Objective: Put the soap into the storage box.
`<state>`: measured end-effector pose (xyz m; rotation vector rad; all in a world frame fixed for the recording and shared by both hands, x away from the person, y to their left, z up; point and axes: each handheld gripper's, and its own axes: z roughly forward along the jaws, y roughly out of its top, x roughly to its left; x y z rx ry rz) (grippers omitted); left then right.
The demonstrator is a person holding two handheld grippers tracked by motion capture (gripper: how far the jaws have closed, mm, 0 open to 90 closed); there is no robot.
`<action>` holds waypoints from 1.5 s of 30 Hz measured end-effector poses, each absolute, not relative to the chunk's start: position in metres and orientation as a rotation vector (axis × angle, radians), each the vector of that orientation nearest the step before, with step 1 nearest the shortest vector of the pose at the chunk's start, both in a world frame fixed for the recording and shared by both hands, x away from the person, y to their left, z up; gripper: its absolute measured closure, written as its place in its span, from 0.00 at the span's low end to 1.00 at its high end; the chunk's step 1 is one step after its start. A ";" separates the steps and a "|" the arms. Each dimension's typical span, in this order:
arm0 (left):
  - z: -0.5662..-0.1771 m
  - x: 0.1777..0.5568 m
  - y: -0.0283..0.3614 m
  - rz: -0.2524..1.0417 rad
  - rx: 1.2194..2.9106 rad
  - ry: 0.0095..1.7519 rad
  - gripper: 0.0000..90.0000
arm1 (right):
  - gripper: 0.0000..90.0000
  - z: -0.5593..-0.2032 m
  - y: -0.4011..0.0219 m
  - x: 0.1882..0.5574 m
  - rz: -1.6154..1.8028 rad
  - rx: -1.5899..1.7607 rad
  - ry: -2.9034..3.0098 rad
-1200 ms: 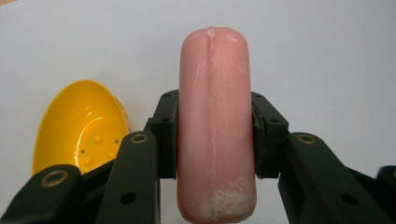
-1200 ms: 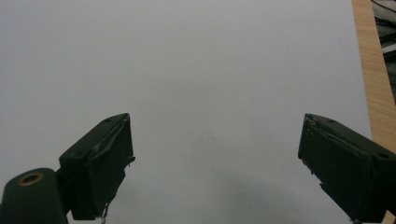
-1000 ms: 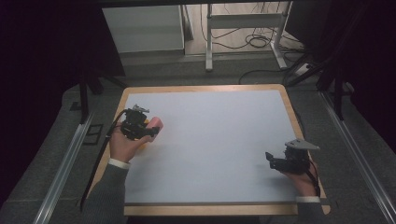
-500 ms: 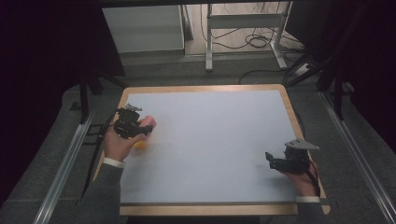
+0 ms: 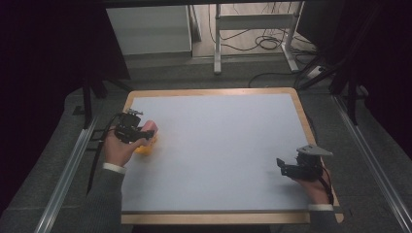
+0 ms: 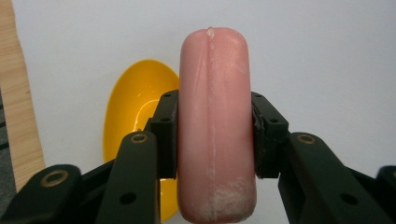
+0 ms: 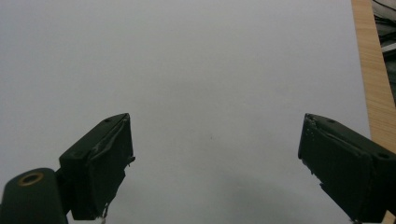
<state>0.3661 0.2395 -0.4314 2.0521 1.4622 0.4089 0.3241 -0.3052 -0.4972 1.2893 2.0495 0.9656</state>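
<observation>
My left gripper point(image 5: 144, 131) hovers near the table's left edge, shut on a pink sausage-shaped piece point(image 5: 149, 128). In the left gripper view the pink piece point(image 6: 215, 126) stands upright between both jaws, squeezed at its middle. Just under and behind it a yellow oval dish point(image 6: 133, 102) lies on the white board; in the high view that yellow dish point(image 5: 144, 148) peeks out beside the left hand. Near the front right corner my right gripper point(image 5: 282, 167) rests low, pointing left. Its jaws point(image 7: 215, 168) stand wide apart, open over bare white surface.
The white board point(image 5: 218, 145) has a wooden rim point(image 5: 209, 91), which appears at the left in the left gripper view and at the right in the right gripper view. Metal rails run along both sides of the table. Cables and a frame lie on the floor beyond.
My left gripper has shifted a little to the left with the pink piece in it, and the yellow dish now shows beside the hand. The right gripper has stayed put.
</observation>
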 end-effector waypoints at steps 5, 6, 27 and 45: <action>-0.434 0.368 0.245 0.409 2.048 1.485 0.67 | 0.11 -0.497 -0.305 0.324 0.966 1.289 2.049; -0.434 0.369 0.246 0.411 2.046 1.487 0.67 | 0.11 -0.497 -0.305 0.324 0.966 1.288 2.049; -0.459 0.382 0.259 0.378 2.045 1.567 0.67 | 0.11 -0.498 -0.305 0.324 0.958 1.285 2.053; -0.479 0.388 0.259 0.351 2.081 1.608 0.67 | 0.11 -0.499 -0.303 0.324 0.950 1.273 2.062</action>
